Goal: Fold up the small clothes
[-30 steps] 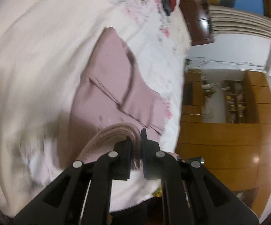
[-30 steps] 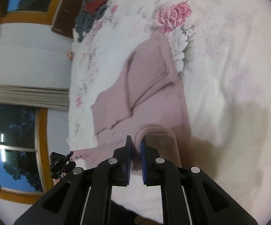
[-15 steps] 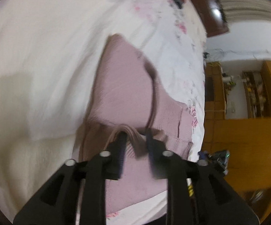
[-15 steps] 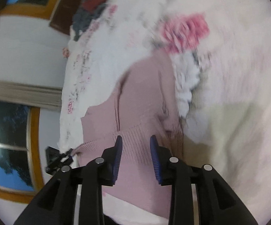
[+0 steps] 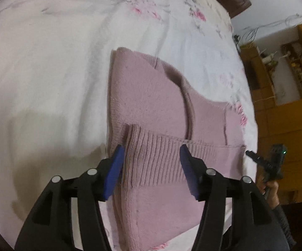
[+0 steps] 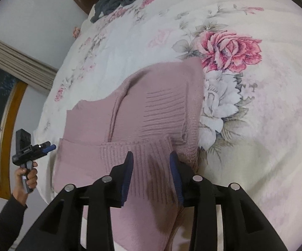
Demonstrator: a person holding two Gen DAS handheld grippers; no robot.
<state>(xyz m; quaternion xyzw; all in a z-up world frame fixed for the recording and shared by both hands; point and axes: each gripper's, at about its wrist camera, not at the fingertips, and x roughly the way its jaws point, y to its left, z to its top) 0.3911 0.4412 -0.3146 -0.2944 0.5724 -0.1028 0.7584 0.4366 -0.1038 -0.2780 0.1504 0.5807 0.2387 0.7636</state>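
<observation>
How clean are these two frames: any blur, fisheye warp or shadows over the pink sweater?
Left wrist: sharp, heavy fisheye bend at the edges, a dull shadow on the bedsheet left of the pink sweater. Right wrist: sharp, the tongs cast a dark shadow on the ribbed hem.

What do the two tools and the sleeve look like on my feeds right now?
Both the left tool and the right tool are matte black, forked frames with round silver bolts and blue pads lining the finger tips. Seen from the right wrist, the left arm wears a dark sleeve. No cables visible.
</observation>
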